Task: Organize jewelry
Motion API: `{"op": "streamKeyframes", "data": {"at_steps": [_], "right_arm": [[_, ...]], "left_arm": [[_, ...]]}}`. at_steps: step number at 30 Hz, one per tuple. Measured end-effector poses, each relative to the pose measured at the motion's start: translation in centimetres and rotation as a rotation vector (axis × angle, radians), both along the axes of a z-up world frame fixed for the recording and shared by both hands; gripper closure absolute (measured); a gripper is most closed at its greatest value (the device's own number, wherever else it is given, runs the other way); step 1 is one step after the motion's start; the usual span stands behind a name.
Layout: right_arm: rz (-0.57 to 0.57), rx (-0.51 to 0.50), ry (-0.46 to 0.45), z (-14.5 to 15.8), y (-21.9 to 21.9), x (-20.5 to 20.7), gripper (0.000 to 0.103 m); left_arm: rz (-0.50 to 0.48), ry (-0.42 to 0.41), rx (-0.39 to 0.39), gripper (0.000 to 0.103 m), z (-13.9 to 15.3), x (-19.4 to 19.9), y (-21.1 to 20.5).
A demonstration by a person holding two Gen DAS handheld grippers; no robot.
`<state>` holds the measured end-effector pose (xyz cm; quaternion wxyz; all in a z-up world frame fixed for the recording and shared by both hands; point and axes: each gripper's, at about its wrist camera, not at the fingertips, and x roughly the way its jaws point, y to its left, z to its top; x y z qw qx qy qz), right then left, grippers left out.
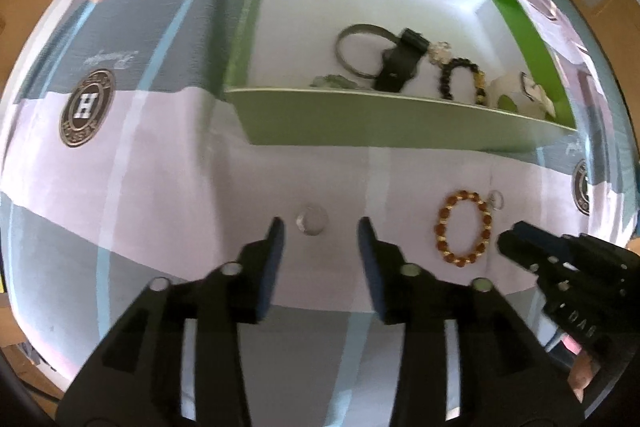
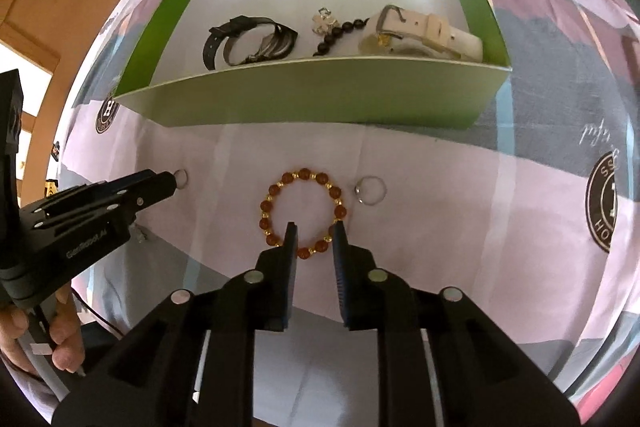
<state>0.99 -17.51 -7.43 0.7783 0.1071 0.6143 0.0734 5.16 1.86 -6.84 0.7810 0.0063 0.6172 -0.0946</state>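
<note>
1. Right wrist view: right hand-held gripper [image 2: 314,227], jaws parted narrowly and empty, is straddling the near arc of the amber bead bracelet [image 2: 303,213] lying on the bedsheet [image 2: 460,247].
2. Left hand-held gripper [image 1: 320,227], jaws wide and empty, is framing a small clear ring [image 1: 311,220] on the sheet.
3. Silver ring [image 2: 371,190] is lying just right of the bracelet.
4. Green box [image 2: 320,99], far side, is already holding a dark watch [image 2: 248,41], black bead bracelet [image 2: 340,33] and white strap [image 2: 432,33].
5. Judgement: three pieces are awaiting boxing.
</note>
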Motion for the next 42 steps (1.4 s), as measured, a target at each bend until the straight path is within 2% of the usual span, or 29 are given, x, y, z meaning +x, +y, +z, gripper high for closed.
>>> {"op": "streamKeyframes", "data": {"at_steps": [6,8,12,14,16,19,24,30,33,37,38,42], "right_arm": [[-0.031,0.012,0.028,-0.3,-1.1,0.0,0.078],[-0.02,-0.01,0.024,-0.3,-0.8,-0.2,0.067],[-0.053,-0.009,-0.014,0.4,-1.2,0.0,0.067],[-0.085,-0.04,-0.025,0.6,-2.1,0.3,0.067],[-0.098,-0.055,-0.014,0.3,-2.4,0.5,0.067],[-0.083,-0.07,0.02,-0.6,-2.0,0.6,0.067],[-0.021,0.035,0.031,-0.6,-0.6,0.4,0.067],[0.001,-0.003,0.046,-1.2,1.2,0.9,0.066],[0.012,-0.023,0.049,-1.5,2.0,1.4,0.053],[0.037,-0.066,0.029,-1.6,3.3,1.3,0.051],[0.043,-0.071,0.027,-1.7,3.1,1.2,0.045],[0.067,-0.094,0.022,-2.0,4.3,1.6,0.039]], "left_arm": [[0.02,-0.002,-0.027,0.059,1.2,0.4,2.5],[0.035,-0.001,-0.034,0.058,1.3,0.5,3.4],[0.027,0.014,-0.016,0.058,1.1,0.0,3.8],[0.004,0.025,-0.002,0.057,0.8,-0.4,3.5],[-0.023,0.031,0.015,0.051,0.6,-1.0,3.1],[-0.05,0.04,0.038,0.049,0.2,-1.8,2.9],[-0.091,0.067,0.065,0.049,-1.1,-2.7,2.1],[-0.105,0.104,0.098,0.049,-2.7,-2.9,1.7],[-0.101,0.111,0.118,0.048,-3.5,-2.6,1.3],[-0.1,0.095,0.127,0.047,-3.7,-2.7,0.8],[-0.1,0.094,0.129,0.047,-3.7,-2.7,0.8],[-0.105,0.086,0.122,0.053,-3.7,-2.8,0.9]]}}
